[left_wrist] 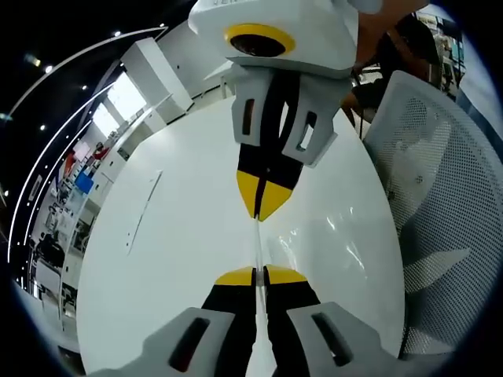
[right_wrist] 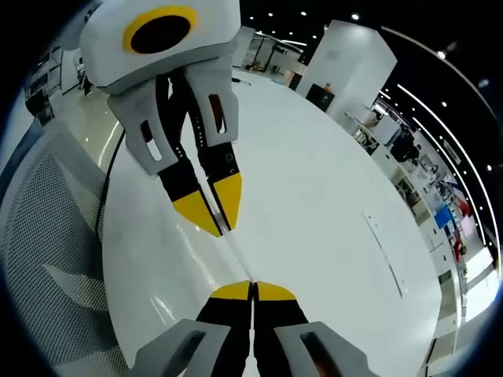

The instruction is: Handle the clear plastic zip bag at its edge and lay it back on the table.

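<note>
Left gripper view: both grippers point(left_wrist: 260, 274) point(right_wrist: 252, 290) pinch zip bag point(left_wrist: 314, 236) edge; chair point(left_wrist: 440, 220) beside table point(left_wrist: 181, 236).

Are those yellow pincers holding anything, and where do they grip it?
Both grippers, left and right, pinch the top edge of the clear plastic zip bag stretched between them.

Your left gripper point(left_wrist: 260, 276) has black jaws capped with yellow tips, rising out of light grey housings that each carry a dark slanted slot. Your right gripper point(right_wrist: 253, 292) is built the same: yellow tips, black shanks, grey slotted shells. Seen from the opposite side, each tool has a white boxy body above its grey slotted jaw mounts, and the yellow tips taper to narrow wedge points.
</note>
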The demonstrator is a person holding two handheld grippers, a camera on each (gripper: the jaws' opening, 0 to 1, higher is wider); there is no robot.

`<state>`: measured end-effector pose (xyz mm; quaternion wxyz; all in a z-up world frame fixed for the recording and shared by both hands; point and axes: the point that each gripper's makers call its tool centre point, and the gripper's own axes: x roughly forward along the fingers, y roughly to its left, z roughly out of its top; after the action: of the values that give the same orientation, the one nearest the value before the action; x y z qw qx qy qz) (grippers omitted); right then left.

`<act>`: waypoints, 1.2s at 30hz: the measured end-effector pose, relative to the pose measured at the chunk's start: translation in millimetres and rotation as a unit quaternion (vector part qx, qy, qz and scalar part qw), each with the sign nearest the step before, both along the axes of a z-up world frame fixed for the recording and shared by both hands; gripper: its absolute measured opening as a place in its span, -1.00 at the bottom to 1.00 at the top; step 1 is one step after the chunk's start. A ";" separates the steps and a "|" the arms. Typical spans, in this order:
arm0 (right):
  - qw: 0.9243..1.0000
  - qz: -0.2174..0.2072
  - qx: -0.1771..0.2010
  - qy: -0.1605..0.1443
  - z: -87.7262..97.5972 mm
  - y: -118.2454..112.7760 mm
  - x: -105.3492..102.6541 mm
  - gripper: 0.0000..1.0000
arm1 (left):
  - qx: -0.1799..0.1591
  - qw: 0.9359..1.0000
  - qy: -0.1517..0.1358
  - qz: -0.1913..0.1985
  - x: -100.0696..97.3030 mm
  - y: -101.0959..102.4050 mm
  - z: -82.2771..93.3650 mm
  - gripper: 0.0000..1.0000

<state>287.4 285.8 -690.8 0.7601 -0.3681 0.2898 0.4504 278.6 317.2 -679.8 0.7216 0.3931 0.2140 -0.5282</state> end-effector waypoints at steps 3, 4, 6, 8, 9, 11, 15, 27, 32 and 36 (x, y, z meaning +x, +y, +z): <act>1.000 -0.001 -0.001 -0.001 0.7 -0.8 0.1 -1.00 | 0.000 1.000 0.000 0.000 0.0 0.5 -0.1 -1.00; 1.000 -0.003 0.001 0.000 0.1 -1.1 0.6 -1.00 | 0.001 1.000 0.000 0.000 0.0 0.9 -0.3 -1.00; 1.000 -0.002 0.002 -0.002 0.0 -1.9 1.3 -1.00 | 0.001 1.000 0.000 0.001 0.1 1.6 -0.2 -1.00; 1.000 -0.004 0.000 -0.001 -1.2 -2.9 1.7 -1.00 | 0.001 1.000 0.000 0.002 0.7 2.8 -0.9 -1.00; 1.000 -0.004 0.000 -0.001 -1.4 -3.5 2.3 -1.00 | 0.002 1.000 0.000 0.002 0.6 3.4 -0.9 -1.00; 1.000 -0.007 0.000 -0.001 -1.6 -6.0 4.3 -1.00 | 0.002 1.000 0.000 0.002 0.9 4.1 -1.3 -1.00; 1.000 -0.010 0.001 0.002 -2.3 -8.9 5.0 -1.00 | 0.001 1.000 0.000 0.004 0.8 5.2 -0.5 -1.00; 1.000 -0.013 0.000 0.000 0.8 -8.9 4.4 -1.00 | 0.004 1.000 0.002 0.006 1.0 9.4 -2.0 -1.00; 1.000 -0.016 -0.001 0.000 0.4 -10.6 6.0 -1.00 | 0.004 1.000 0.002 0.009 1.1 11.9 -2.1 -1.00; 1.000 -0.017 -0.001 0.000 -0.2 -11.4 7.8 -1.00 | 0.004 1.000 0.002 0.010 2.4 13.5 -2.7 -1.00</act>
<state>295.2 274.4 -691.0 0.7673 -0.3642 0.2964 0.4367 280.9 330.7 -682.5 0.7248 0.3929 0.2215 -0.5208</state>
